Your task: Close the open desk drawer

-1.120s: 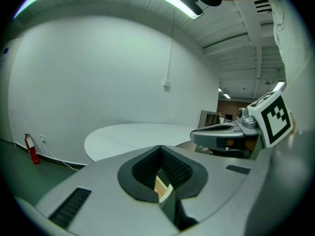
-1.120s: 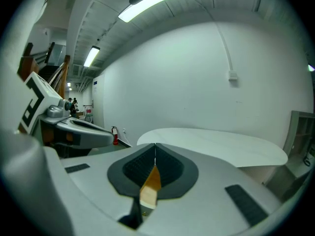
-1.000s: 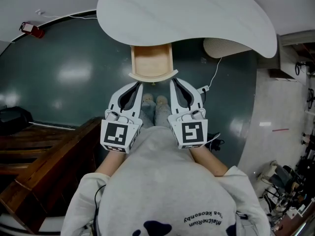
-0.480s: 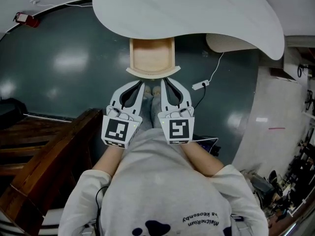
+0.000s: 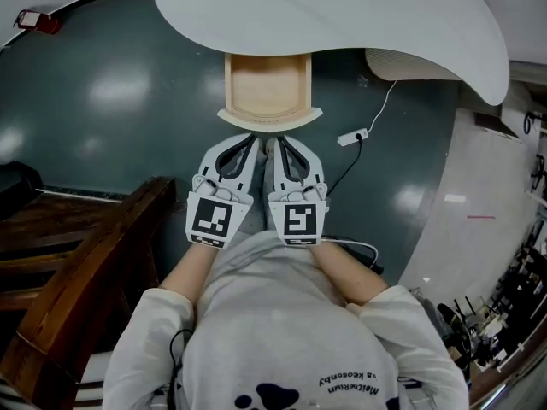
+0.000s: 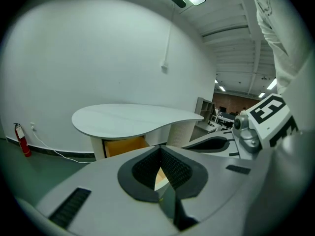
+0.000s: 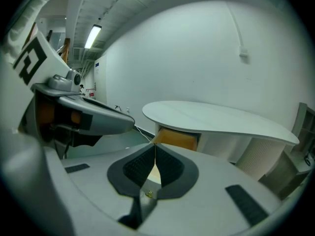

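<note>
The open wooden drawer [image 5: 267,88] sticks out from under the white curved desk top [image 5: 342,15]; its pale curved front [image 5: 269,118] faces me. Both grippers hang side by side just short of that front, nothing between their jaws. My left gripper [image 5: 251,140] is shut, and my right gripper [image 5: 277,142] is shut beside it, the two nearly touching. In the left gripper view the left gripper [image 6: 160,149] points at the drawer [image 6: 125,145] under the desk [image 6: 133,119]. In the right gripper view the right gripper [image 7: 155,146] points at the drawer [image 7: 174,139].
Dark wooden furniture [image 5: 85,254] stands at the left. A white power strip with its cable [image 5: 352,135] lies on the dark green floor to the right of the drawer. The desk's ribbed white base [image 5: 410,62] is at the right. A red fire extinguisher [image 5: 30,20] stands by the far wall.
Both grippers have dropped lower and drawn together, their tips now close side by side in front of the drawer front. The drawer has not moved.
</note>
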### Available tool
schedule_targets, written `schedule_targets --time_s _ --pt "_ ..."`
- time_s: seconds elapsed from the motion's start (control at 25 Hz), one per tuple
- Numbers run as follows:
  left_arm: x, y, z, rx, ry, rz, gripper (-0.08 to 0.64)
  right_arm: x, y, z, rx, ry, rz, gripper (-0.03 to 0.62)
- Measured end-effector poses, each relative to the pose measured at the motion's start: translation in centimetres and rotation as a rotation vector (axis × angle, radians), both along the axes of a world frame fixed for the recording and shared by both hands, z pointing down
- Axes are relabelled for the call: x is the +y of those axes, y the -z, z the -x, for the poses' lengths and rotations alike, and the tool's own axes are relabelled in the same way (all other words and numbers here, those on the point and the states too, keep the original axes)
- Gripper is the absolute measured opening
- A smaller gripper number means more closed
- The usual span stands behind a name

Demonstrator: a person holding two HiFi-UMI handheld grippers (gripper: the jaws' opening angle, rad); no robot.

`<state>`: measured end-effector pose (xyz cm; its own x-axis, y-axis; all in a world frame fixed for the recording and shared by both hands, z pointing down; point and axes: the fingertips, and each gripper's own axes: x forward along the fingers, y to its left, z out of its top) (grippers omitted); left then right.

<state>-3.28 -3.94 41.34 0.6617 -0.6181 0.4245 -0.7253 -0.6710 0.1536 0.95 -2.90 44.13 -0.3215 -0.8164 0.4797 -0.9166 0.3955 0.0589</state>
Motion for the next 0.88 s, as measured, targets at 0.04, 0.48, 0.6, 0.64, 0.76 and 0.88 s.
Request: schedule_targets --time_s 0.04,0.48,0.6,0.64,0.76,0.88 --pt "0.0 -0.4 0.0 0.0 0.001 0.004 0.009 0.0 -0.3 -0.1 0.0 -0.005 0.009 0.017" --pt "-0.9 -4.0 1.9 -0.014 0.053 0.039 0.009 0.7 -4.7 0.6 0.003 0.037 0.066 0.017" --pt "-1.0 -4.7 2.3 -0.017 0.057 0.046 0.009 1.0 -6.1 0.9 0.005 0.041 0.083 0.017" --pt "-1.0 -5.0 2.4 -0.019 0.058 0.05 0.009 1.0 -6.5 0.9 0.007 0.042 0.087 0.017" --pt "-0.8 -5.9 2.7 -0.025 0.062 0.059 0.009 1.0 -7.8 1.0 0.009 0.044 0.106 0.017" --pt "-0.9 -6.6 2.8 -0.021 0.068 0.07 0.009 1.1 -9.2 1.1 0.008 0.053 0.129 0.017"
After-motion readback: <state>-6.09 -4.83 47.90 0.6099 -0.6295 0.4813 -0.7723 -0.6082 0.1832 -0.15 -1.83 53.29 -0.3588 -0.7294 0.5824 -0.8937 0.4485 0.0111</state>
